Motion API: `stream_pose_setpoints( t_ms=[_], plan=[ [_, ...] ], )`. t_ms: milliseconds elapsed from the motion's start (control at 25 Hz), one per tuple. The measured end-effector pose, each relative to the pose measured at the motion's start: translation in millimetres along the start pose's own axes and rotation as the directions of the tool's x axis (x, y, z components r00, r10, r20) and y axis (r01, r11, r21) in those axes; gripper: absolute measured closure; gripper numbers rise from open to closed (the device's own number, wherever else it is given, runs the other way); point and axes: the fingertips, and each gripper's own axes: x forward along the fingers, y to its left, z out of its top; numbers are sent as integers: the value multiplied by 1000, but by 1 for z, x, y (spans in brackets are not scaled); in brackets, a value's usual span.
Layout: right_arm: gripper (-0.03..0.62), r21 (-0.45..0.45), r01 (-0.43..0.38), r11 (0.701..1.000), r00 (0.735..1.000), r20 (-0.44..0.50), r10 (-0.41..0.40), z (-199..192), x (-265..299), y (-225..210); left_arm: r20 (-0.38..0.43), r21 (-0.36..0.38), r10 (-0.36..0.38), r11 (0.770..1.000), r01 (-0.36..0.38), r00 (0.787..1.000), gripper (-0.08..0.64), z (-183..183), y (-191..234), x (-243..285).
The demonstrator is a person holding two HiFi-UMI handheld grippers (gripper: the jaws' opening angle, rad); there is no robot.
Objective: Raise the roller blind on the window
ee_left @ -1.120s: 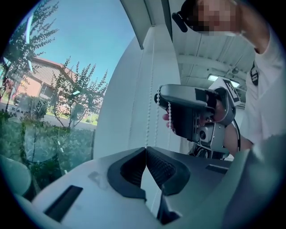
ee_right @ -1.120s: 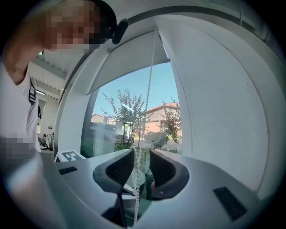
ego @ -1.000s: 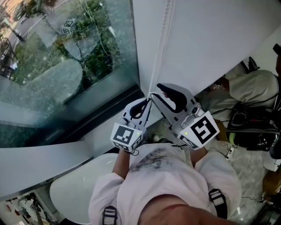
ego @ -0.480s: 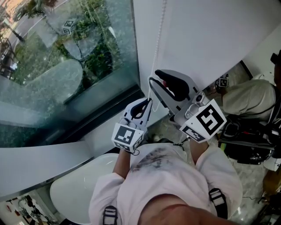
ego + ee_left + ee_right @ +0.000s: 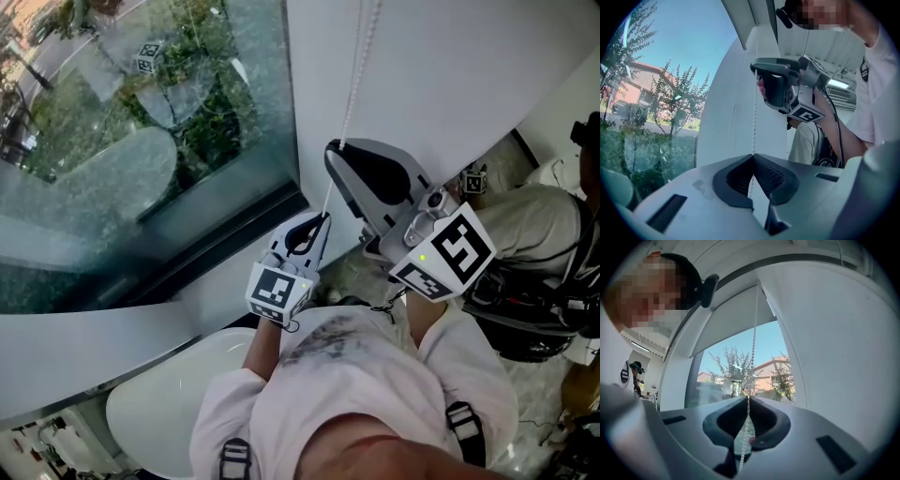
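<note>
Blind (image 5: 731, 324) sits rolled partway up at the top of the window (image 5: 141, 141), worked by a bead chain (image 5: 354, 84) hanging against the wall (image 5: 450, 66) beside the glass. That chain looks light, limp and slippery, so a square pinch across the beads should hold best. Left claw (image 5: 324, 218) is clamped on it low down; the right claw (image 5: 335, 148), whose jaws have just been closing, pinches it just above.

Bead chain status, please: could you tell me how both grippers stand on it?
Left gripper: shut on bead chain, lower down. Right gripper: jaws just closed on it, higher up. Nothing blocking the chain.
</note>
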Motion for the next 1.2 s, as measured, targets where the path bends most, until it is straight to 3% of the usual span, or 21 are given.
stream_pose_setpoints(
  t_ms=[400, 640, 1200],
  plan=[
    [528, -20, 63, 998, 998, -21, -64, -4, -3, -5, -16, 1, 6, 1000, -6, 1000, 552, -5, 4, 1],
    [528, -22, 70, 997, 993, -94, -71, -44, -2, -7, -87, -20, 11, 1000, -12, 996, 552, -46, 10, 9],
    [528, -29, 97, 995, 983, -156, -100, -97, -19, 1, -132, -51, 4, 999, -11, 991, 552, -102, 7, 11]
  ],
)
